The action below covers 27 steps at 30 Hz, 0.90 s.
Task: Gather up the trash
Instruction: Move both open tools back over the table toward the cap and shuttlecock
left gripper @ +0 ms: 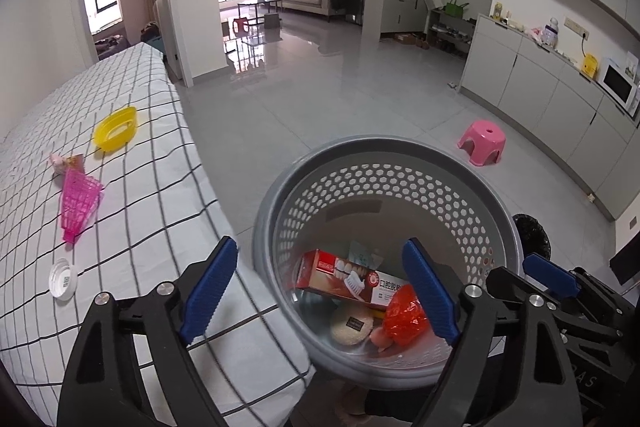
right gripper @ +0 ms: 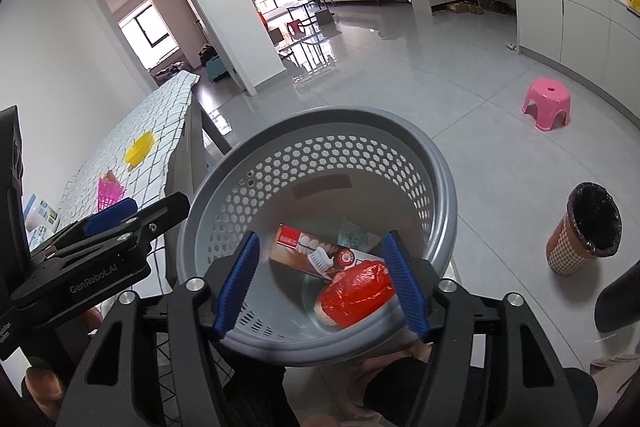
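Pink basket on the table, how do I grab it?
The pink basket lies tipped on its side on the checked table, narrow base toward you. I'd come from above with the open left gripper and pinch that narrow end across its width; the wide mouth looks too broad for the jaws.

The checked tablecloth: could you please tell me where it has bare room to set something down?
The checked tablecloth is bare along its floor-side edge, right of the yellow oval plastic ring and pink plastic mesh basket. It is crowded from the ring down to the white round bottle cap.

Checked tablecloth (left gripper: 152,131) bearing yellow dish (left gripper: 116,129), pink basket (left gripper: 80,201)
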Motion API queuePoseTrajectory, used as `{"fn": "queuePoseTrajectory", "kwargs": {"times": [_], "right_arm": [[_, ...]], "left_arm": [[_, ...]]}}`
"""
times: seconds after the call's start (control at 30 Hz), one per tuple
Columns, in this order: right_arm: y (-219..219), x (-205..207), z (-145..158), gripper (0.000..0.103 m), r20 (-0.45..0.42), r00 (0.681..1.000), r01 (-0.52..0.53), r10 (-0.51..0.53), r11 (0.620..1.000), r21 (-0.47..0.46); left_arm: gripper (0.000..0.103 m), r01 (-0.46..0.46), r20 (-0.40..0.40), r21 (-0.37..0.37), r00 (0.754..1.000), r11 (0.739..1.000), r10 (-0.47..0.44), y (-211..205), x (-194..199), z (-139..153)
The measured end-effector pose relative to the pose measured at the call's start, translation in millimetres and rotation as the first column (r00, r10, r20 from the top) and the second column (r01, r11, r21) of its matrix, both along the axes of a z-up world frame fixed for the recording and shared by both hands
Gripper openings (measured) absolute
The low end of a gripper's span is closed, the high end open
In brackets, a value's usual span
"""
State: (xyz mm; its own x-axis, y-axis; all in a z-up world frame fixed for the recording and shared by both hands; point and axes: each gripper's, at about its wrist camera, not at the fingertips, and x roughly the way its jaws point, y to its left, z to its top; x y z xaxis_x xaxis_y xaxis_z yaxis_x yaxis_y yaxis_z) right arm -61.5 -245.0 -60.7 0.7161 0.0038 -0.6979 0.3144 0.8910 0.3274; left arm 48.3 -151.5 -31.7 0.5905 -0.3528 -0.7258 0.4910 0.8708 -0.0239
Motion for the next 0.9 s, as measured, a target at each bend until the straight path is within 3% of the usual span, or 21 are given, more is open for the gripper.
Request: {"fn": "queuePoseTrajectory", "kwargs": {"times": [0.3,0.5,0.67,0.9], "right_arm": [[23,15,1,0.070,0.009,0.997,-0.079,0.079,0.997,0.012],[42,35,2,0.071,0.012,0.988,-0.155,0.154,0.988,0.019],[63,53,-1,0.071,0.010,0.974,-0.226,0.226,0.974,0.027],[87,70,-3,0.071,0.010,0.952,-0.305,0.305,0.952,0.034]], "left_arm": [[0.088,-0.093,0.022,0.012,0.995,0.996,0.093,36,3,4],[0.088,-0.206,0.027,0.018,0.978,0.978,0.205,76,14,5],[0.088,-0.322,0.029,0.025,0.946,0.946,0.322,117,25,3],[0.088,-0.474,0.013,0.038,0.880,0.880,0.474,169,37,-5]]}}
